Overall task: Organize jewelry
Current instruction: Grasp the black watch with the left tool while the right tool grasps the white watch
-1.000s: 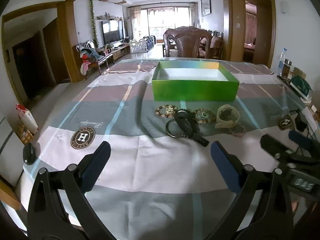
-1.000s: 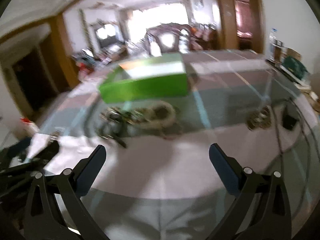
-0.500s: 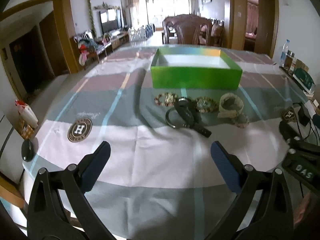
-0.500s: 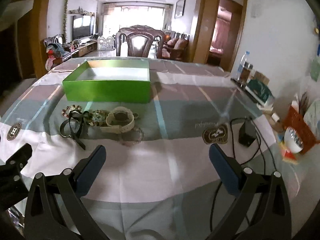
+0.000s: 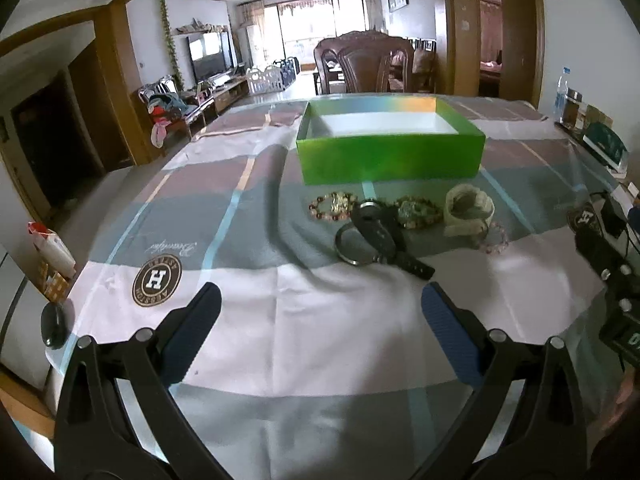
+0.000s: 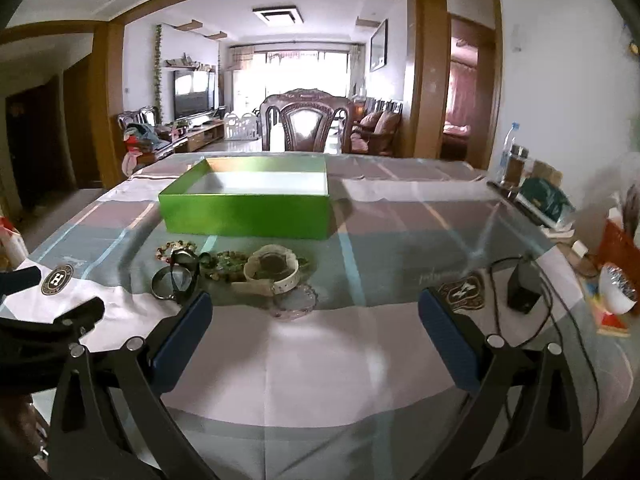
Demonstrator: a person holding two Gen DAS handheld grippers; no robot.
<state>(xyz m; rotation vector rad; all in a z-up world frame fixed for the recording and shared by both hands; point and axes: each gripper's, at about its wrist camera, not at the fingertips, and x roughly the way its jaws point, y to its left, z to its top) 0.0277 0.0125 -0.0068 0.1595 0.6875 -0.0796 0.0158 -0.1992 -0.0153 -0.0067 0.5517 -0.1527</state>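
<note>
Left wrist view: left gripper (image 5: 318,336) and right gripper (image 6: 314,334) spread wide, empty, above the checked tablecloth's (image 5: 320,340) near edge. Mid-table, jewelry cluster (image 5: 404,220) just before empty green cardboard box (image 5: 390,156), likely staged for loading.

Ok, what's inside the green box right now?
The green box shows only a bare white floor at the far side in both views. Its front wall hides the near strip, so small pieces there cannot be ruled out. The bracelets and watches lie on the cloth in front.
</note>
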